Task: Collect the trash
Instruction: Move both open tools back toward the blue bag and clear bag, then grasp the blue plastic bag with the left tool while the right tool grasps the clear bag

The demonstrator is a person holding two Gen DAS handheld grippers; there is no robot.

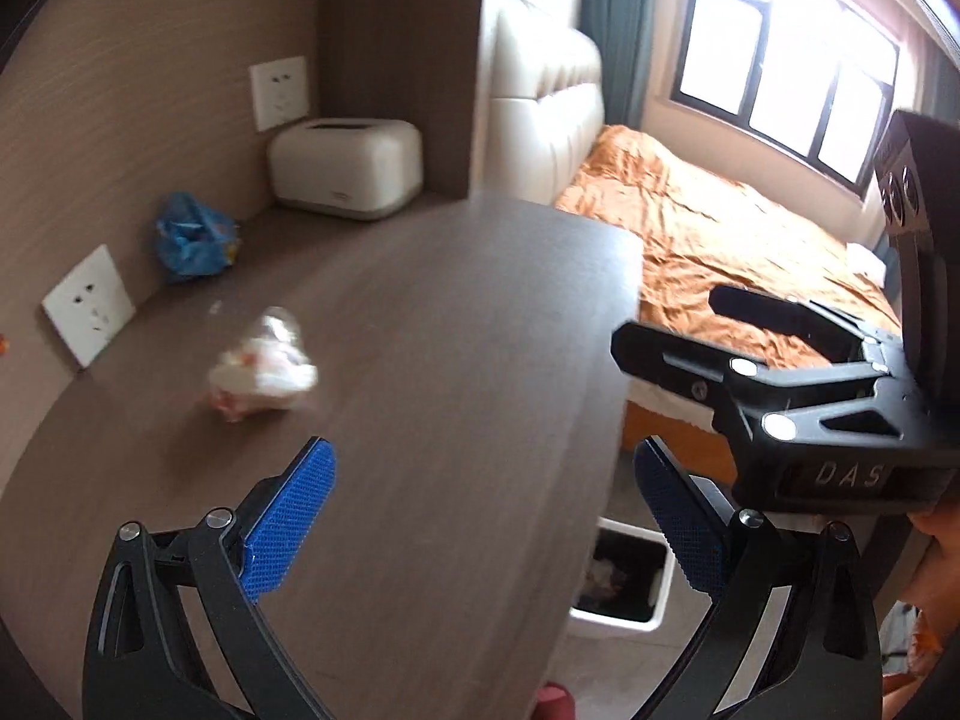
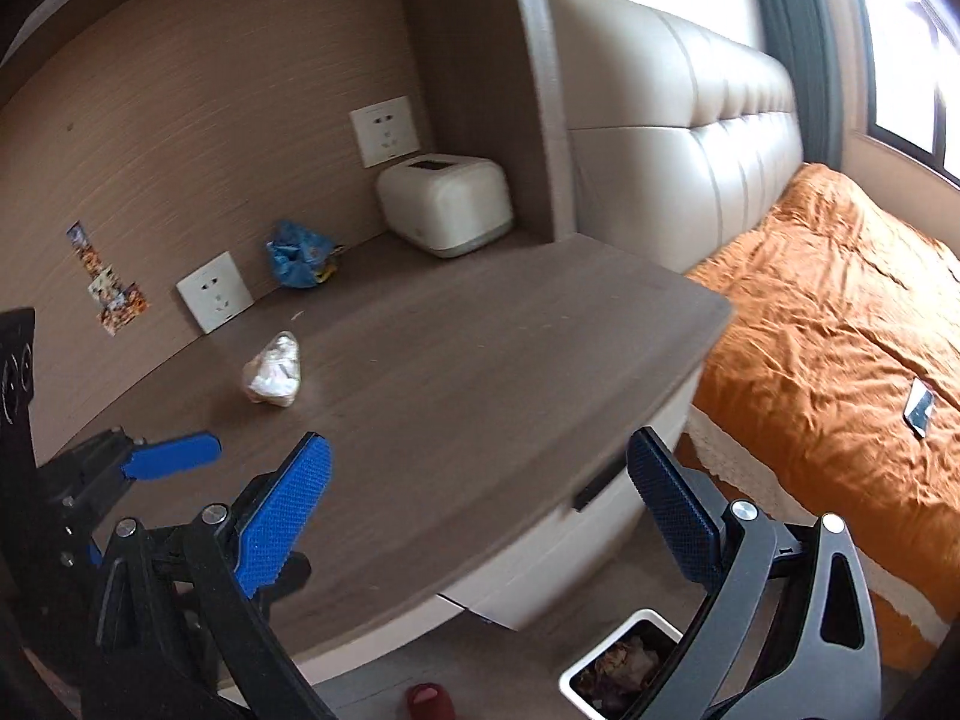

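A crumpled white wrapper (image 1: 264,369) (image 2: 273,372) lies on the brown desk (image 1: 432,360) (image 2: 480,360), left of the middle. A blue plastic bag (image 1: 192,234) (image 2: 300,255) sits by the back wall. A white trash bin (image 1: 624,576) (image 2: 624,660) with rubbish in it stands on the floor under the desk's right edge. My left gripper (image 1: 486,480) is open and empty, short of the wrapper. My right gripper (image 2: 480,480) is also open and empty over the desk's front edge. Each gripper shows in the other's view: the right gripper (image 1: 774,330), the left gripper (image 2: 168,456).
A cream toaster-like box (image 1: 345,165) (image 2: 447,204) stands in the desk's back corner. Wall sockets (image 1: 90,306) (image 2: 213,291) line the panel. A bed with an orange cover (image 1: 738,252) (image 2: 840,330) lies to the right, a phone (image 2: 919,407) on it. A red slipper (image 2: 426,702) is on the floor.
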